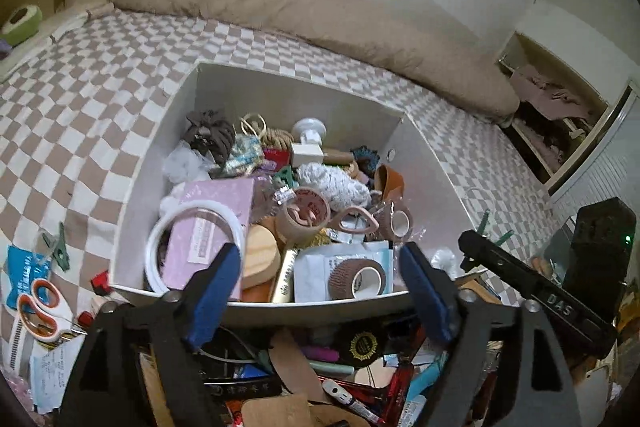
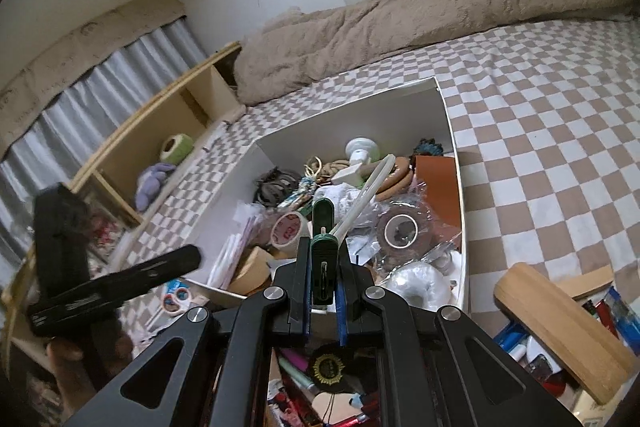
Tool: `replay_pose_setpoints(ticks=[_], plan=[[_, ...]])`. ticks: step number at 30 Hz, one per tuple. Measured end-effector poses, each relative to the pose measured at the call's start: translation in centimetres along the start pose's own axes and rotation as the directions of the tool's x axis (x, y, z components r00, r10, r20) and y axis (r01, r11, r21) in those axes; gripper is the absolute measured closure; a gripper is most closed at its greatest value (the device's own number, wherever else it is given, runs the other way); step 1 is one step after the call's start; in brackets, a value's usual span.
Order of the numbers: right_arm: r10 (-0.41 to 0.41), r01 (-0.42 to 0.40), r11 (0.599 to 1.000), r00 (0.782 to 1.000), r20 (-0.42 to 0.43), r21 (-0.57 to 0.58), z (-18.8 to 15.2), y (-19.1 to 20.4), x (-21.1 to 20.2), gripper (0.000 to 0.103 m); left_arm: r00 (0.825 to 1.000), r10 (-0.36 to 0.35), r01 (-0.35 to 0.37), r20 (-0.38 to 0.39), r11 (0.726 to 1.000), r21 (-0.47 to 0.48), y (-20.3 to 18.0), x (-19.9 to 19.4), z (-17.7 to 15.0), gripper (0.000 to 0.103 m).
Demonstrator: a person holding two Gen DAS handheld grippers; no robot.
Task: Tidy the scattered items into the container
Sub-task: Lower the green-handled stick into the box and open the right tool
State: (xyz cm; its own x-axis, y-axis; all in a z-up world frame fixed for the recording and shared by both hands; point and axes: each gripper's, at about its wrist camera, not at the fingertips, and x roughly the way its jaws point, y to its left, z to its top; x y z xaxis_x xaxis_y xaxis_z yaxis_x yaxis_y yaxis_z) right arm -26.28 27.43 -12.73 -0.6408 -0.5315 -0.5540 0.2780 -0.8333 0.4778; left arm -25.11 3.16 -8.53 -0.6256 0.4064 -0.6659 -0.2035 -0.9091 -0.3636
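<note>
My left gripper point(image 1: 320, 291) stands wide with nothing between its fingers, low in the frame above the near rim of the white box point(image 1: 280, 83), which is full of clutter. My right gripper point(image 2: 323, 291) is clamped on a green clothespin point(image 2: 323, 259), centre frame, just before the box point(image 2: 456, 163).

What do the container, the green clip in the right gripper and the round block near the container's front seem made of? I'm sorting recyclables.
Container: likely white coated board or thin plastic; flat matte walls, crisp edges. Green clip: moulded plastic, slightly glossy, with a metal spring showing. Round block: wood, pale with visible grain, unvarnished by the look.
</note>
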Motion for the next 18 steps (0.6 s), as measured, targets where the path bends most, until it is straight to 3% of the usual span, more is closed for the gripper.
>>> replay_pose_setpoints(ticks=[4, 9, 14, 18], plan=[[-0.047, 0.047, 0.999, 0.999, -0.025, 0.005, 0.6, 0.2, 1.2, 0.093, 0.999, 0.011, -0.012, 0.046, 1.0, 0.001, 0.4, -0.9, 0.2, 0.002], [-0.129, 0.125, 0.991, 0.988, -0.086, -0.056, 1.8, 1.4, 3.4, 0.093, 0.997, 0.046, -0.049, 0.066, 0.998, 0.049, 0.3, -1.3, 0.3, 0.001], [-0.252, 0.227, 0.964, 0.947, -0.199, -0.136, 3.3, 2.3, 6.6, 0.093, 0.997, 0.035, -0.038, 0.071, 0.998, 0.044, 1.2, -1.7, 0.6, 0.001], [-0.367, 0.297, 0.919, 0.883, -0.293, -0.257, 4.0, 3.3, 9.2, 0.093, 0.995, 0.031, -0.033, 0.094, 0.999, 0.015, 2.3, -2.7, 1.2, 0.001]])
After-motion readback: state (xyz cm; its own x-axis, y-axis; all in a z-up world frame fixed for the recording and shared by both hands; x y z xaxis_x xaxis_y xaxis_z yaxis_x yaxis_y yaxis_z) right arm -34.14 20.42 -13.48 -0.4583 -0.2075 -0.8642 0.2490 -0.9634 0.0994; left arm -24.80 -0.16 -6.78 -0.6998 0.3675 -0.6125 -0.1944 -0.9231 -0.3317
